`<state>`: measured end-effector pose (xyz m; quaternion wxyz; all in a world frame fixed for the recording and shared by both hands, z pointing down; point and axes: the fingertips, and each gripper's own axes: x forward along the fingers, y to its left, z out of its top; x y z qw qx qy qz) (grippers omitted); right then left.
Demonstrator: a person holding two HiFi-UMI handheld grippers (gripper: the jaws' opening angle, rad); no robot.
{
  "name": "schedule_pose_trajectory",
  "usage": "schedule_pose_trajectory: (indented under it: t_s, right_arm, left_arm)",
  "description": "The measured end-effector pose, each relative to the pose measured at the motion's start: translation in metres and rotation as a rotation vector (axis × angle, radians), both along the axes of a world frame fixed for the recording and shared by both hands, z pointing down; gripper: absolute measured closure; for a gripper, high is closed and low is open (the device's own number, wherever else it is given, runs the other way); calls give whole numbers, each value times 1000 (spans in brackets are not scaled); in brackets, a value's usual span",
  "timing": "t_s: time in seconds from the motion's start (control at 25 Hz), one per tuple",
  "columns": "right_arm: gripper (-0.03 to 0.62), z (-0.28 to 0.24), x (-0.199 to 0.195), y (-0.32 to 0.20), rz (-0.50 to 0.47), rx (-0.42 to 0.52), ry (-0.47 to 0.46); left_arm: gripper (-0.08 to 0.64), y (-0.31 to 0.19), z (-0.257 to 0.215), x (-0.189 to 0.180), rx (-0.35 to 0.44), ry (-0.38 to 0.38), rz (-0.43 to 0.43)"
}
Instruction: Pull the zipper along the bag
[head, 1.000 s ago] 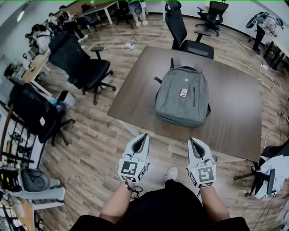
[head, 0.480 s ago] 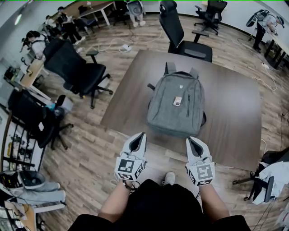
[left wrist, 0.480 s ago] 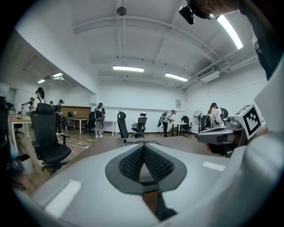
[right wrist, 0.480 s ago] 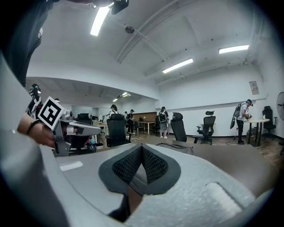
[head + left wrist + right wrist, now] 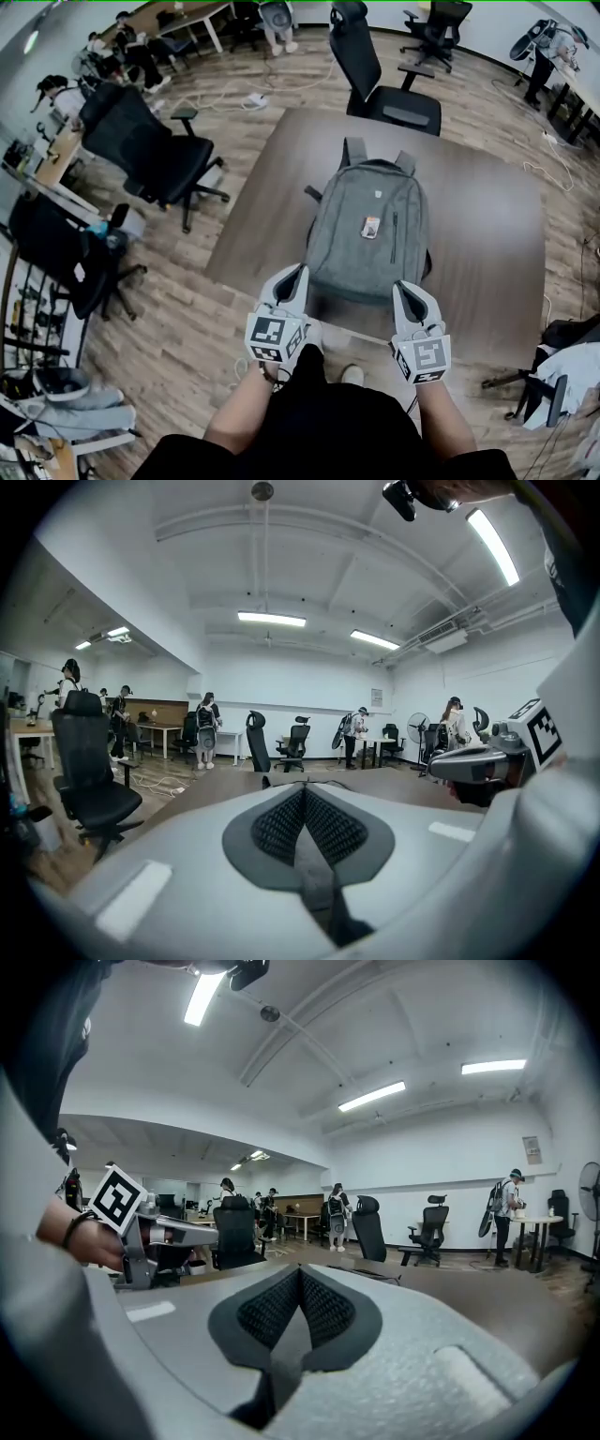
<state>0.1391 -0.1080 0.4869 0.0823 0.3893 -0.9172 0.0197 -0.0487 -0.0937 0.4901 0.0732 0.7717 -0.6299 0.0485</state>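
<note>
Standing well left of the bag, off the table, is a black chair [image 5: 141, 141]. The left gripper [image 5: 292, 277] is held close to the bag's near left corner, its jaws pressed together with nothing between them. The bag [image 5: 370, 230] is grey and lies flat on the brown table [image 5: 487, 216], with its strap end far from the person and its bottom edge at the table's near side. A small tag [image 5: 371, 226] sits on the bag's front, and just right of it a short dark zip [image 5: 394, 223] runs lengthwise. Neither gripper touches the zip. The right gripper [image 5: 403, 289] hangs by the bag's near right corner, also closed tight and empty. Both grippers point toward the bag from its near end.
</note>
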Motion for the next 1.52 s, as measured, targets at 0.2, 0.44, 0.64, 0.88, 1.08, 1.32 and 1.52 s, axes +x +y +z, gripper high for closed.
schedule_pose_trajectory:
  t_s: [0.2,0.44,0.64,0.88,1.08,1.32,1.52]
  right_arm:
    - [589,-6,-14,-37,60,0,8]
    - [589,-20,-25,-75,145,2,22]
    - [589,-15,-29,-93,215,-20,38]
    - [589,-7,-42,-102,271,-39,67]
    - [589,0,-39,-108,323,-68,65]
    - [589,15,-24,-122,337,-116,73]
    - [589,24,-16,-137,308,-137,81]
  left_arm:
    - [542,-47,1,-14,-21,7,42]
    - [541,-93,5,-25,-56,4,137]
    - [541,-122,20,-37,-101,53,187]
    - [541,-144,27,-46,-103,103,270]
    - [541,-154,38,-47,-134,147,311]
    - [535,-166,62,-41,-231,172,315]
    - [512,-176,73,-38,-293,151,274]
